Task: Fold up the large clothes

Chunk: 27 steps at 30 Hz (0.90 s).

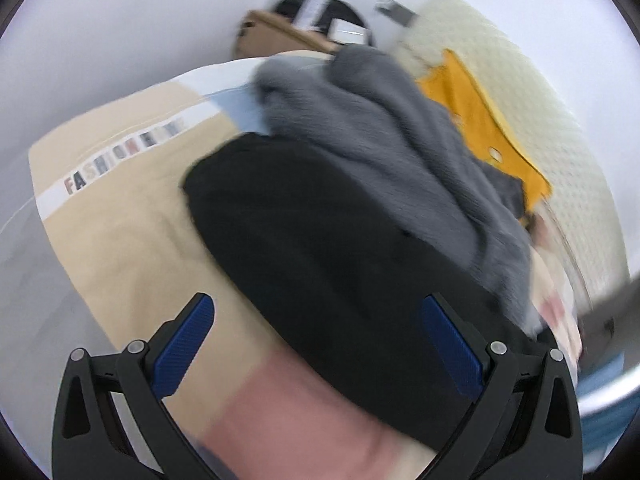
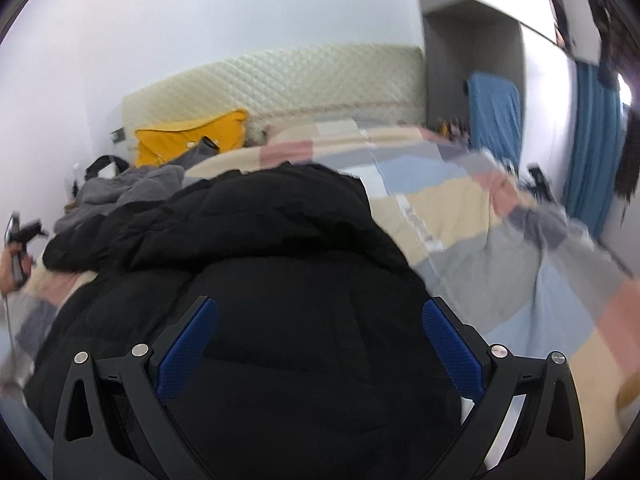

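Both grippers, left (image 1: 318,312) and right (image 2: 320,316), spread wide over black jacket (image 2: 280,264); grey fleece (image 1: 380,120) behind, "FASHION" on bedspread (image 1: 100,168).

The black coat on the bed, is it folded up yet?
Not neatly folded. The black coat lies in a rumpled, puffy heap on the bed, and both open grippers hold nothing.

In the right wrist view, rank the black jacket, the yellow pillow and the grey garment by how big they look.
1. black jacket, though it lies nearest the camera
2. yellow pillow and grey garment look alike, so unranked
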Motion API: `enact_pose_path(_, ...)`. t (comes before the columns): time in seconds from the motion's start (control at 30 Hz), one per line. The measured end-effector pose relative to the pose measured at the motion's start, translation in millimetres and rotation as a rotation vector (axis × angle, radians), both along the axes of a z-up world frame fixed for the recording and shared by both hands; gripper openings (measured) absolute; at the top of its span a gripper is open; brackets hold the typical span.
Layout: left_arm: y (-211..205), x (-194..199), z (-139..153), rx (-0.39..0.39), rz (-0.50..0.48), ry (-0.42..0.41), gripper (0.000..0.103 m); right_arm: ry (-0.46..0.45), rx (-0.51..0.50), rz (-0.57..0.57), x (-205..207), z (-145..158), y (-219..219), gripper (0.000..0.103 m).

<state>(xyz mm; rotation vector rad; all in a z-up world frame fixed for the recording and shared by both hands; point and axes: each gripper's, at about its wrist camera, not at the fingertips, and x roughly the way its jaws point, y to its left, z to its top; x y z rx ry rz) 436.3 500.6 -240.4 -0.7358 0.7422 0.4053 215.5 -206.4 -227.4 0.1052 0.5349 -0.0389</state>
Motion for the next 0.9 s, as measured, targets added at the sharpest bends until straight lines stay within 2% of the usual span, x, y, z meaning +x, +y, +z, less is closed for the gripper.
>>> enact_pose_path(0.1, 39.2, 1.5, -30.2, -0.098, 0.126, -0.037, 0.102, 0.064, -0.004, -0.035, 14.7, -9.6, 5.7, 0.102)
enact_pose_path(0.17, 56.9, 5.4, -46.7, -0.165, 0.152, -0.060, 0.102, 0.076, -0.019, -0.051, 21.9, -12.4, 9.8, 0.102)
enact_pose_path(0.2, 63.1, 10.5, -52.2, -0.175, 0.154, -0.064, 0.099, 0.081, -0.030, -0.057, 26.4, -13.0, 12.3, 0.102)
enact_pose_path(0.33, 74.4, 30.7, -62.4, -0.127, 0.138, -0.047, 0.095, 0.087, -0.074, -0.061, 34.6, -14.5, 22.2, 0.102)
enact_pose_path(0.43, 79.1, 42.2, -70.2, -0.119, 0.138, -0.039, 0.093, 0.104, -0.101, -0.051, 39.1, -17.9, 28.2, 0.102)
enact_pose_path(0.47, 78.0, 43.3, -70.9, -0.118, 0.138, -0.053, 0.085, 0.111, -0.104, -0.050, 39.9, -19.2, 29.2, 0.102)
enact_pose_path(0.5, 75.9, 43.0, -69.7, -0.124, 0.129, -0.086, 0.062, 0.117, -0.114, -0.048, 39.7, -20.1, 30.5, 0.102)
enact_pose_path(0.53, 74.8, 42.1, -68.1, -0.130, 0.120, -0.121, 0.051, 0.117, -0.124, -0.047, 39.6, -19.6, 32.9, 0.102)
enact_pose_path(0.57, 71.6, 38.8, -63.9, -0.128, 0.109, -0.165, 0.037, 0.115, -0.140, -0.040, 37.6, -18.7, 35.4, 0.102)
enact_pose_path(0.6, 68.0, 35.8, -58.4, -0.108, 0.104, -0.184, 0.026, 0.108, -0.148, -0.034, 35.2, -17.4, 37.4, 0.102)
enact_pose_path(0.63, 65.0, 33.8, -53.5, -0.090, 0.100, -0.191, 0.021, 0.099, -0.149, -0.025, 32.3, -16.1, 38.6, 0.102)
enact_pose_path(0.67, 62.9, 30.9, -47.6, -0.077, 0.094, -0.197, 0.011, 0.095, -0.144, -0.016, 30.1, -15.3, 39.2, 0.102)
enact_pose_path(0.9, 52.1, 8.7, 9.3, 0.014, 0.112, -0.144, 0.006, 0.072, -0.106, 0.013, 17.2, -6.5, 33.7, 0.102)
